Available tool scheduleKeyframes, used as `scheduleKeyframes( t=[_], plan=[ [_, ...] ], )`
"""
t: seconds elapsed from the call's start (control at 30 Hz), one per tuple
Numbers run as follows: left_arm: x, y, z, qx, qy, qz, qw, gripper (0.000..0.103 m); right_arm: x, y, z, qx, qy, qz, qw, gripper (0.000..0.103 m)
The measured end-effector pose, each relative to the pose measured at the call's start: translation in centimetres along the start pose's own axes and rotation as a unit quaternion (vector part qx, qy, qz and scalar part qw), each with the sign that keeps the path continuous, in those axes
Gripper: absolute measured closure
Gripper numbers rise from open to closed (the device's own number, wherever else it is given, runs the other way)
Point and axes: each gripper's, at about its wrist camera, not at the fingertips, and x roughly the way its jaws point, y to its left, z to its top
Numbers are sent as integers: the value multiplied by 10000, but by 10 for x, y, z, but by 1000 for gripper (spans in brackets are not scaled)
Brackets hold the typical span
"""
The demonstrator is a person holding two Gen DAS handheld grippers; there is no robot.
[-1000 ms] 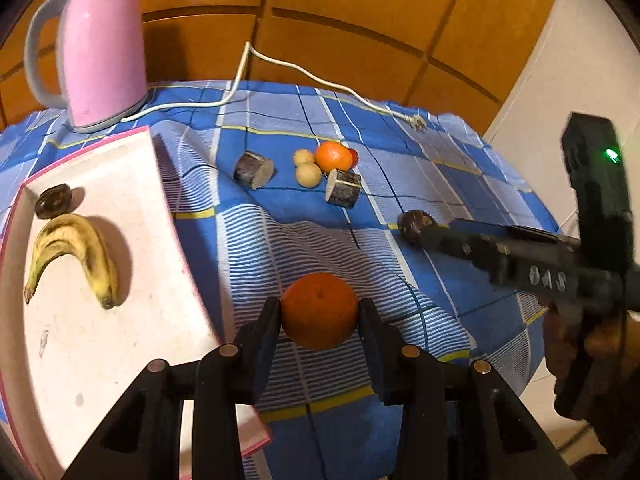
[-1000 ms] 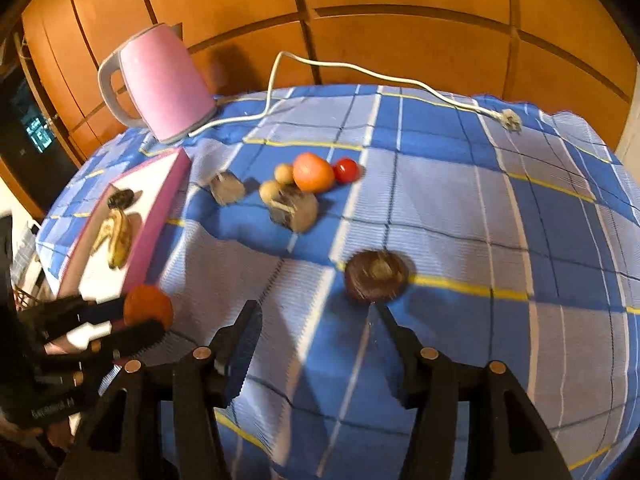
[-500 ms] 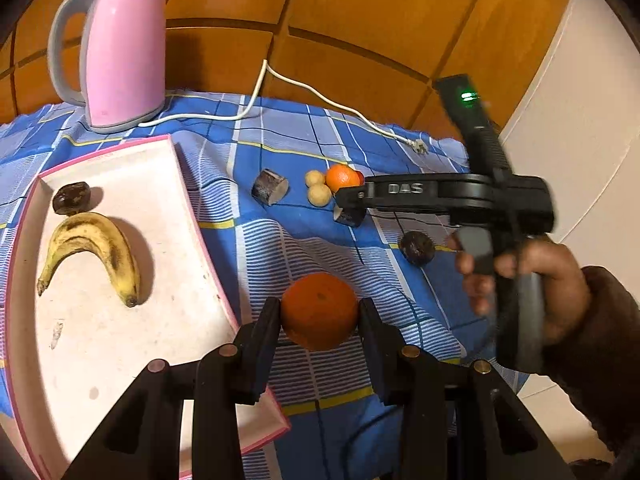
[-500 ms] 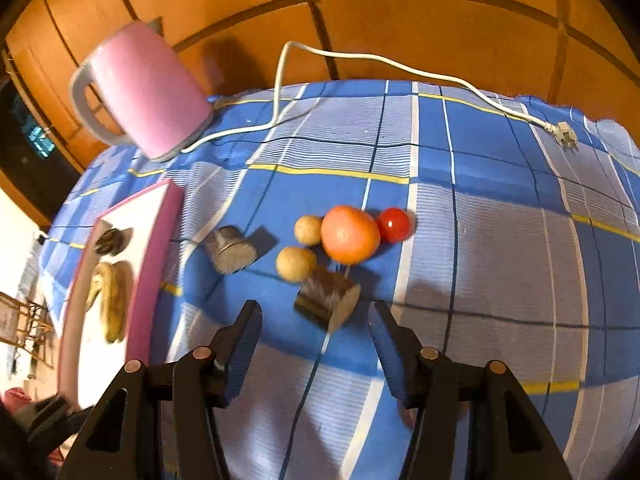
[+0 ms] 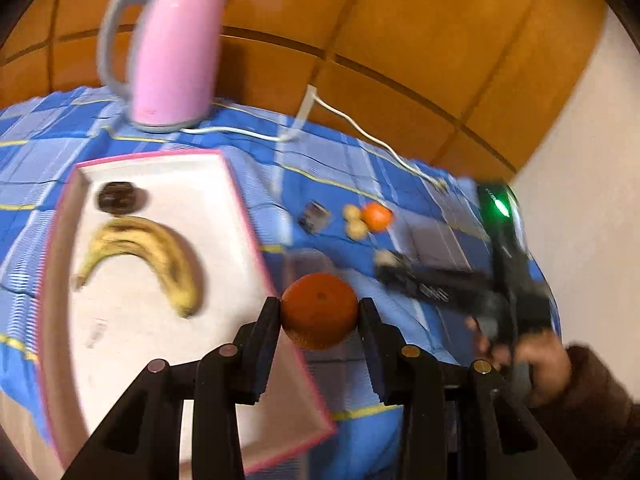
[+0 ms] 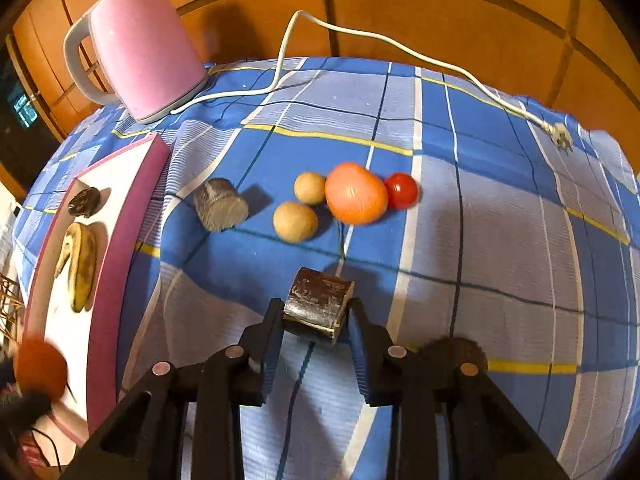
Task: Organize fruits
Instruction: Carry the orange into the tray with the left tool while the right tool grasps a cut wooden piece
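Orange wooden panels back a tabletop (image 6: 500, 240) under a blue checked cloth, where a pink kettle (image 6: 144, 52) stands at the far left with its white cord (image 6: 400, 46) trailing across. The left claw (image 5: 319, 312) is clenched on an orange (image 5: 319, 310), held over the near right edge of the white tray (image 5: 132, 340); ahead and left of that claw a banana (image 5: 148, 252) and a dark fruit (image 5: 118, 198) lie in the tray. The right claw (image 6: 314, 320) has just been closing, and its pads now press on a dark brown chunk (image 6: 318, 302) between them. Beyond this claw sit two small tan fruits (image 6: 295, 221), a tangerine (image 6: 355, 193) and a red cherry tomato (image 6: 401, 190), touching in a cluster; left of them lies a second grey-brown chunk (image 6: 220, 204). Just right of this claw, partly hidden behind it, rests another dark round fruit (image 6: 456, 350).
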Motion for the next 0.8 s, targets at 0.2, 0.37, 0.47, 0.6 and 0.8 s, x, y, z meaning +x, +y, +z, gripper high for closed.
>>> scheduleKeyframes(
  t=[0.2,0.37,0.47,0.6,0.8],
  plan=[
    [-2,49,33,-728,-85,318,9968,63,0,-4,-3,70,-57,114,9999,72],
    [17,75,67,-1131,-179,459,9924,63,0,-5,-3,72,-96,166,9998,72],
    [42,90,83,-1341,-120,697,9884,63,-1,-8,-5,99,-115,226,9996,72],
    [68,105,94,-1487,-18,911,9847,53,-2,-8,-6,91,-127,242,9996,72],
    [61,98,88,-1230,-143,1143,9857,43,-1,-10,-7,61,-113,304,9995,72]
  ],
)
